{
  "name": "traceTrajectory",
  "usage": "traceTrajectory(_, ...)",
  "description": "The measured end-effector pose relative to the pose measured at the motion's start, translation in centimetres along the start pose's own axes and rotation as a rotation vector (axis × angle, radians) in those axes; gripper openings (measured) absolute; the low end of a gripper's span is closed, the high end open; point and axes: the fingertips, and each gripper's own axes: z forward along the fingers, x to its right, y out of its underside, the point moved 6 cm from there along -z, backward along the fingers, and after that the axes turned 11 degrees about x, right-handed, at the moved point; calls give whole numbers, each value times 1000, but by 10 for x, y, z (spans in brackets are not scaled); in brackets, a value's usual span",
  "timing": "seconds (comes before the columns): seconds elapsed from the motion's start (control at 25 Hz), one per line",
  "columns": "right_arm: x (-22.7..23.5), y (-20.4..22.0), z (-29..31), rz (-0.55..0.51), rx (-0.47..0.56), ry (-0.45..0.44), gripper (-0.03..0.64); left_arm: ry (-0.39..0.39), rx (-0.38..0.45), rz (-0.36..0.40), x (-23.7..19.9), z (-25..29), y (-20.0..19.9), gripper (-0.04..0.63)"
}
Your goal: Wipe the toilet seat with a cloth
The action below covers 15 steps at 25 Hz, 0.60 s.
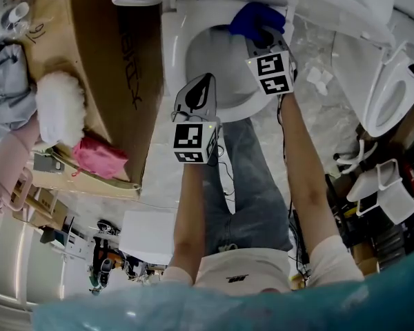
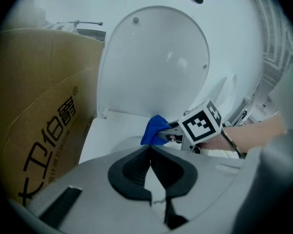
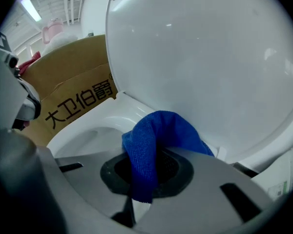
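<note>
1. Cardboard box: far left, just beside the toilet. A fluffy white bundle and a pink bundle lie on top of it.
2. Your left gripper: jaws pressed together with nothing between them. It hangs over the front left of the bowl, with its tips aimed at the back of the toilet, apart from the cloth.
3. Toilet rim: white, broad and bare on its left side.
4. Your right gripper: jaws clenched on the cloth, reaching over the bowl to its back edge.
5. Cloth: blue, folded into a strip. Its long axis runs along your jaws, and the bunched free end points at the hinge. It sits at the back of the rim; you cannot tell whether it touches.
6. Raised lid: upright and close behind the cloth, blocking any reach further forward.
7. Second toilet seat: white, far right, well apart from the work.
</note>
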Motion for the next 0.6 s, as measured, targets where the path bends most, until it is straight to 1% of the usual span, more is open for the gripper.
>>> traceTrajectory(0.28, 13, 18, -19, 73, -19, 75, 20, 46, -8, 27, 12, -4, 3, 9)
traceTrajectory(0.6, 16, 41, -39, 121, -43, 143, 20, 99, -5, 47, 31, -9, 10, 9)
